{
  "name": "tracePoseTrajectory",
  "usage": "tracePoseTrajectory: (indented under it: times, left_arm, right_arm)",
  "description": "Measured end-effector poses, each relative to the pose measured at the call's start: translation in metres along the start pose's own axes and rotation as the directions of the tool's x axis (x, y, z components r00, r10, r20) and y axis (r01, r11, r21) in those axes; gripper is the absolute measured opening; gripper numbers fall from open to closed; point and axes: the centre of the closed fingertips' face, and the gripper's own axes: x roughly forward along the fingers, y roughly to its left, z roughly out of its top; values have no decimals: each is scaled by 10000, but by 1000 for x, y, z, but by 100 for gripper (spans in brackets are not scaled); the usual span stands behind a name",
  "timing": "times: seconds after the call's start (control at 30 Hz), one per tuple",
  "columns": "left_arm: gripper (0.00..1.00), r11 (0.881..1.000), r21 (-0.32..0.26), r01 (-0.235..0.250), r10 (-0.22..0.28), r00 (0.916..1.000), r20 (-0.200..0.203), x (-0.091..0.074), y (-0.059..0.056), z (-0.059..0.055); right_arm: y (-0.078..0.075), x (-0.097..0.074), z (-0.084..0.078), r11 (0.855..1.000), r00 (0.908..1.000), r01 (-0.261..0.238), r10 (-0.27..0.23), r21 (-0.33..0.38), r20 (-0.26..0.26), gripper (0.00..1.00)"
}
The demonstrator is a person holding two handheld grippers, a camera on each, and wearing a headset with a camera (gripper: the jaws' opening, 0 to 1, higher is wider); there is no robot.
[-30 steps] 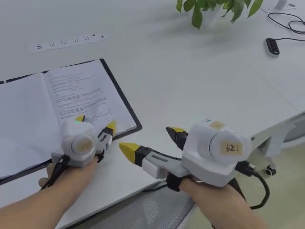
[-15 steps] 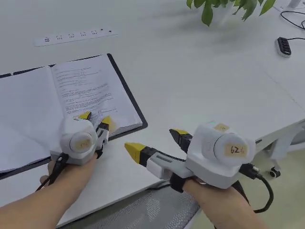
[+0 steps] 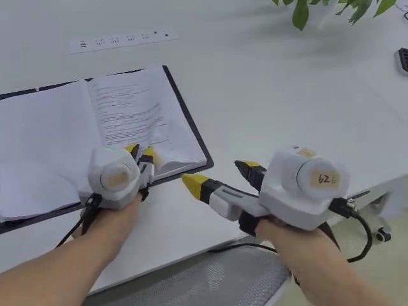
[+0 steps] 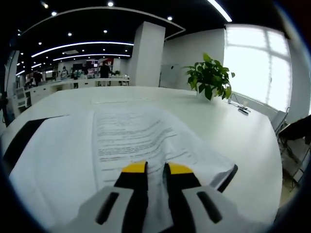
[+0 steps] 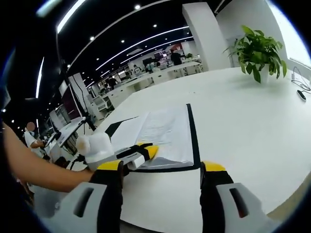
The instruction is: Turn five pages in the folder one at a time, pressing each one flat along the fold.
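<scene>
Left gripper point(image 3: 140, 152) jaws pinched right page point(image 3: 127, 108) corner | right gripper point(image 3: 218, 174) jaws gaped, empty | folder point(image 3: 189, 115) page lay unturned; count untellable

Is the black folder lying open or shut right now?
Open. The black folder lies spread flat on the white table, with white pages facing up on both sides of the fold.

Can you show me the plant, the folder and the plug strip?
plant point(image 4: 210, 77): left gripper view, on its green leaves.
folder point(image 3: 134, 115): head view, on its printed right page.
power strip point(image 3: 123, 39): head view, on its white middle.
</scene>
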Motion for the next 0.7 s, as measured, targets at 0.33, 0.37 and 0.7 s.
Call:
tracePoseTrajectory:
  times: [0.33,0.37,0.7]
  left_arm:
    - [11,9995,-308,81,-82,10000,-35,-2,-1,-1]
    - [11,9993,-356,80,-81,10000,-28,-2,-1,-1]
    - [9,9985,-505,191,-196,9998,-98,-2,-1,0]
  right_arm:
    - [1,33,3,9990,9989,-416,413,-147,-228,62]
    - [1,37,3,9990,9988,-433,429,-142,-238,62]
    - [-6,80,-12,9932,9937,-717,790,912,-791,53]
